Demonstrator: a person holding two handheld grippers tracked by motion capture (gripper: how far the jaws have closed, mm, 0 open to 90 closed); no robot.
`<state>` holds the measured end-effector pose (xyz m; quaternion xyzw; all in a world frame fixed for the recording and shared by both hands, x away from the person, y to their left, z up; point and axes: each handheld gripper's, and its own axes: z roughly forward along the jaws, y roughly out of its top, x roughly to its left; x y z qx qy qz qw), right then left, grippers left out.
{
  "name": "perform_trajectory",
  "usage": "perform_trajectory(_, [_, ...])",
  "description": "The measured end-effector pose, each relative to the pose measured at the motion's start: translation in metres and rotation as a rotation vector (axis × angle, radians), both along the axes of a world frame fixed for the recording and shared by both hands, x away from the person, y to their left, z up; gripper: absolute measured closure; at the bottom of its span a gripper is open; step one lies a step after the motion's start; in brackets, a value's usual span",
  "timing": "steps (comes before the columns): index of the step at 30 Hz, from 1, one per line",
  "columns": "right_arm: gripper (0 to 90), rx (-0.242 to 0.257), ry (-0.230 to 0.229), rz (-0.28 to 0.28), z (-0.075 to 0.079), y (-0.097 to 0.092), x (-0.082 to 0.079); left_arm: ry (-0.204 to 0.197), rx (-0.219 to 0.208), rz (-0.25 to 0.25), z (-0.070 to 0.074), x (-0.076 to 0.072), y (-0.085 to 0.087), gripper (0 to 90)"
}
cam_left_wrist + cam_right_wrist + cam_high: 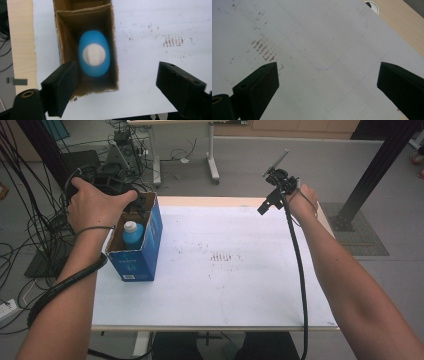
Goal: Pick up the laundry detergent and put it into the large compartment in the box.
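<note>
A blue bottle (132, 234) with a white cap stands upright inside an open-topped blue box (136, 249), cap pointing straight up, its long axis vertical. The box sits at the near-left part of the white surface (225, 285), close to the left edge, brown cardboard showing inside. The left hand-held gripper (117, 82) hangs above the box mouth, jaws spread wide with nothing pressed between them; the bottle lies below, apart from the pads. The right hand-held gripper (272, 195) is held near the far-right edge, jaws wide and empty. Between box and right edge the surface lies open, marked by faint brown smudges (221, 256).
</note>
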<state>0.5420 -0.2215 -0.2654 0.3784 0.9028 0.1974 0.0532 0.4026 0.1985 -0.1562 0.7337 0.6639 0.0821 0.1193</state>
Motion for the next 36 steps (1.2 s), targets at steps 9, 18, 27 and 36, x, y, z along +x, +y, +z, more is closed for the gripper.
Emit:
perform_trajectory(9, [3.9, -0.001, -0.001, 0.004, -0.001, 0.001, 0.000, 0.019, 0.001, -0.072, 0.003, -0.003, -0.023, 8.8])
perform_trajectory(18, [3.9, 0.003, 0.003, -0.003, -0.002, -0.002, 0.000, 0.014, -0.018, -0.145, 0.004, -0.007, -0.047, 7.3])
perform_trajectory(27, [3.9, 0.001, 0.010, -0.003, -0.005, -0.002, 0.000, 0.017, -0.039, -0.259, 0.002, -0.010, -0.078, 5.9])
perform_trajectory(36, [3.9, -0.001, 0.009, -0.011, -0.003, -0.006, -0.002, 0.054, -0.053, -0.348, -0.012, -0.016, -0.105, 5.6])
